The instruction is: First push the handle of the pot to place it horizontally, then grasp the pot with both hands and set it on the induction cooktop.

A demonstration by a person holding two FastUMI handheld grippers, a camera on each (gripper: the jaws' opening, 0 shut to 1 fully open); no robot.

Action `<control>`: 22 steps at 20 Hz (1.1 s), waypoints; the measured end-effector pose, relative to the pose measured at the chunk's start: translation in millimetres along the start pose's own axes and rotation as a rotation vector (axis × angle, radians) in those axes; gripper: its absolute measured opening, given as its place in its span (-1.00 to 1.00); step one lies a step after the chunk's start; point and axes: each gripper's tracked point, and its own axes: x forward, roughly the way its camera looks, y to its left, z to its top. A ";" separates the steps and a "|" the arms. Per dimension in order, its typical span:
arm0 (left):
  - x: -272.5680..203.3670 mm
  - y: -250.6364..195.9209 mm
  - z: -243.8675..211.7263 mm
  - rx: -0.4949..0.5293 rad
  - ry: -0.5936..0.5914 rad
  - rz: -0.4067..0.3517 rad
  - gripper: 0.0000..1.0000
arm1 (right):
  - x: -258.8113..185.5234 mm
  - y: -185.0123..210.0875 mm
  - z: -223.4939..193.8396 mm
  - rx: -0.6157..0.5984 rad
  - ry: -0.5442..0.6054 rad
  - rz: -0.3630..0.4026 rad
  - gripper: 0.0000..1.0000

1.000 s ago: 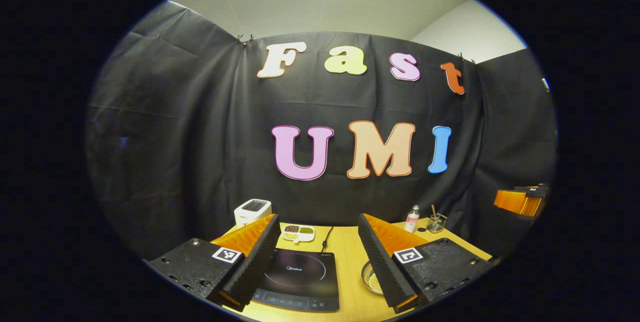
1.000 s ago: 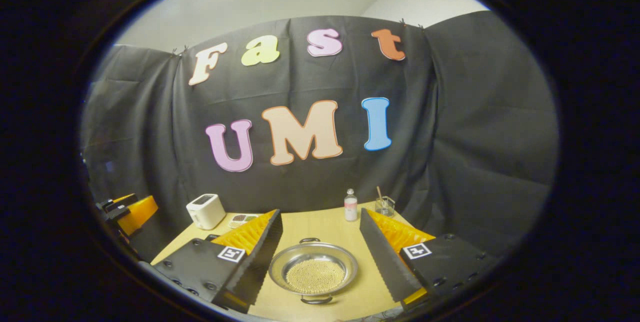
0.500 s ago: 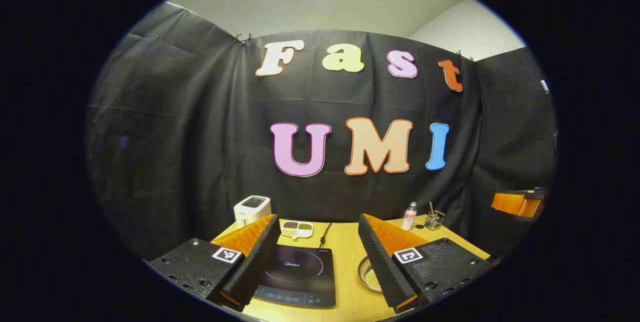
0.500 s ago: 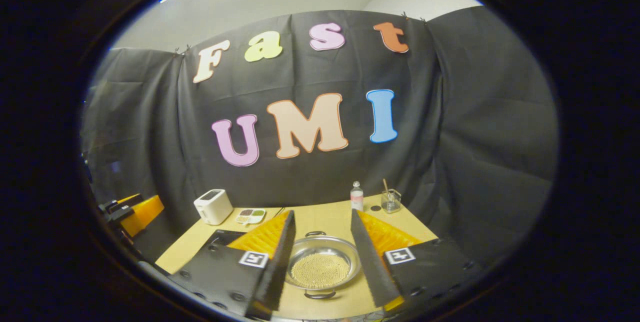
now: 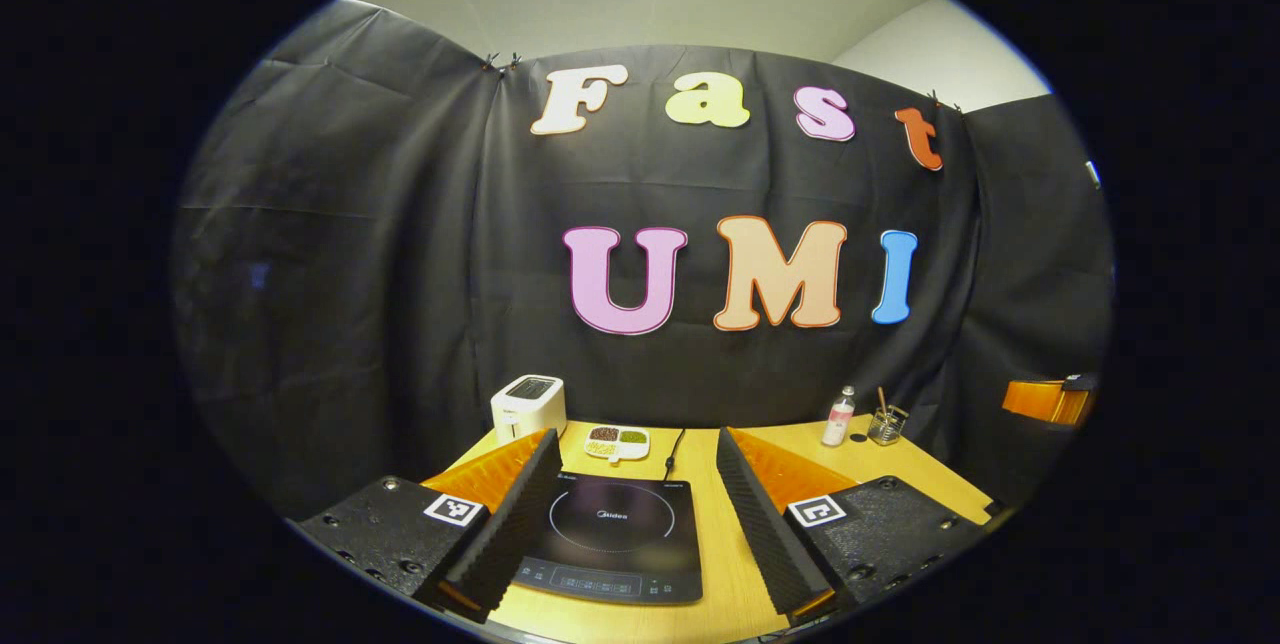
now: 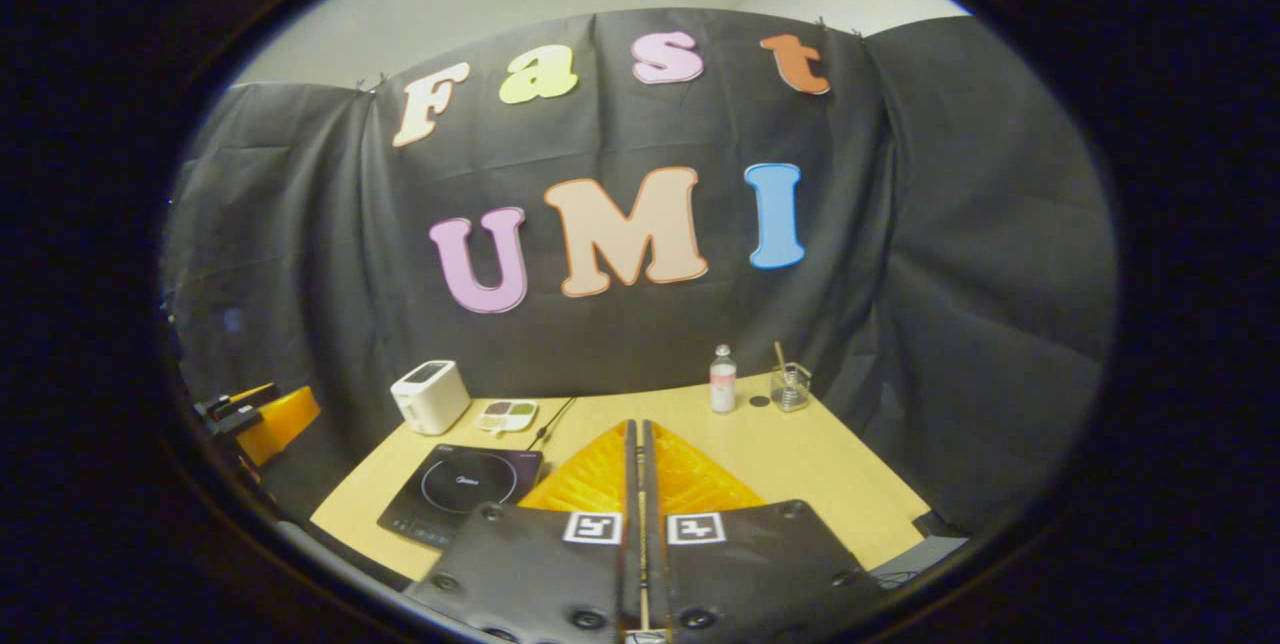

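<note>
- The right gripper [image 6: 640, 444] has its two orange-and-black fingers pressed flat together, nothing between them, pointing out over the wooden table [image 6: 830, 474].
- The left gripper [image 5: 635, 514] has its fingers wide apart with nothing between them; through the gap lies the black induction cooktop [image 5: 615, 539], flat on the table with its round cooking ring facing up.
- In the right gripper view the cooktop sits to the left of the closed fingers, well apart from them.
- The pot cannot be located in these pictures; where it stands on the table cannot be told.
- Judging from the task alone, the pot is likely stiff metal and somewhat slippery; its handles should be the best places to take hold, one gripper to each side, so it stays level.
- The closed right fingers look suited to nudging a handle round before any grasp.
- Farther back on the table: a white toaster [image 5: 528, 406], a small divided dish [image 5: 617, 442], a little bottle [image 6: 722, 379] and a glass holding a stick [image 6: 789, 386].
</note>
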 end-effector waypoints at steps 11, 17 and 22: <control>5.6 26.3 -12.1 0.056 0.032 -0.042 0.83 | 16.5 21.1 -65.4 0.005 0.117 -0.059 -0.95; 18.0 36.7 -23.8 0.033 0.061 -0.079 0.90 | 18.4 30.4 -137.2 0.005 0.272 -0.085 -1.00; 26.6 47.4 -34.1 0.023 0.098 -0.064 0.83 | 19.3 36.8 -189.4 0.051 0.414 -0.064 -0.95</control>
